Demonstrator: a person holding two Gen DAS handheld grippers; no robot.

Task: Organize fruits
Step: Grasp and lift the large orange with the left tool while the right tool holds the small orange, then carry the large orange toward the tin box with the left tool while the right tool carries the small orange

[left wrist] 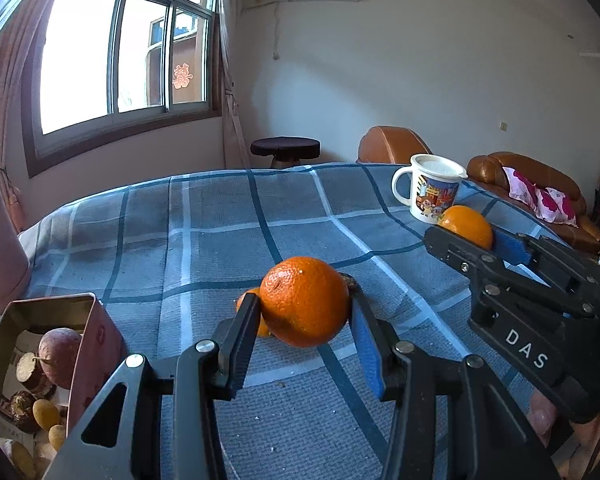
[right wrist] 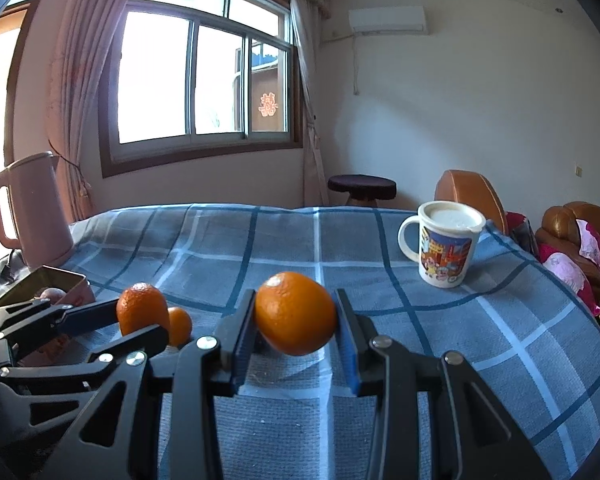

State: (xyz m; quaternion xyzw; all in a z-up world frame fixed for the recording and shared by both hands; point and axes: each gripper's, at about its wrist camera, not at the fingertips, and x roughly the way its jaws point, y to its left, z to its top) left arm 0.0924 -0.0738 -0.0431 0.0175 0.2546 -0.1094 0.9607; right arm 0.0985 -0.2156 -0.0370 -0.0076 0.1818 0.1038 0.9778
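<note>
The left gripper [left wrist: 304, 316] clamps an orange [left wrist: 305, 301] just above the checked tablecloth [left wrist: 204, 240], near an open tin [left wrist: 80, 320] of fruit. The right gripper [right wrist: 296, 316] clamps a second orange [right wrist: 295, 313], lifted in front of a mug [right wrist: 446, 248].

I read one marking: "DAS" in white capitals on the black body of the right gripper [left wrist: 474, 240], behind its jaws. A red paper character sits on the window glass [right wrist: 269, 105], far beyond my jaws. The mug [right wrist: 444, 250] shows cartoon artwork; its lettering is illegible.
</note>
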